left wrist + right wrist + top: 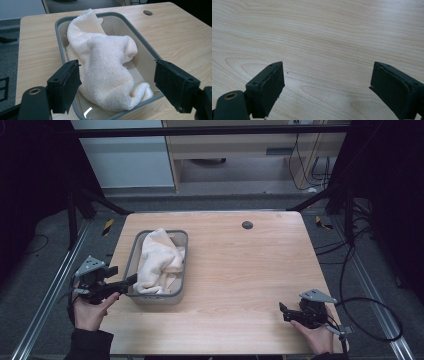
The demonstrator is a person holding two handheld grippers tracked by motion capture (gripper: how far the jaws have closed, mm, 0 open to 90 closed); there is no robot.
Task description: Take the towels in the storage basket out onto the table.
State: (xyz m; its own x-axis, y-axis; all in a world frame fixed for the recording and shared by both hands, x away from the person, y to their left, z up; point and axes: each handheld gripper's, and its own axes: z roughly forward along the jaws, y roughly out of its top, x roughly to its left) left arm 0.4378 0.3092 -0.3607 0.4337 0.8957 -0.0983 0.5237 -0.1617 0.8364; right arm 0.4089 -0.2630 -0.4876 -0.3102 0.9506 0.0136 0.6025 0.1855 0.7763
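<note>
A grey plastic bin [186,265] stands on the left half of the wooden table, and a crumpled white towel [157,260] lies heaped inside it. My left gripper [125,274] hovers at the bin's near left corner, pointing at it. In the left gripper view its jaws stand wide open, and between them, farther off, lie the towel [105,65] and the bin's rim [138,35], both untouched. My right gripper [283,312] rests low near the table's front right, pointing left. Its jaws [327,75] are open over bare wood.
The table [240,270] has a small dark round hole [247,224] near its far edge. A black cable [372,320] loops off the right side from the right gripper. Metal frame rails run along both sides of the table.
</note>
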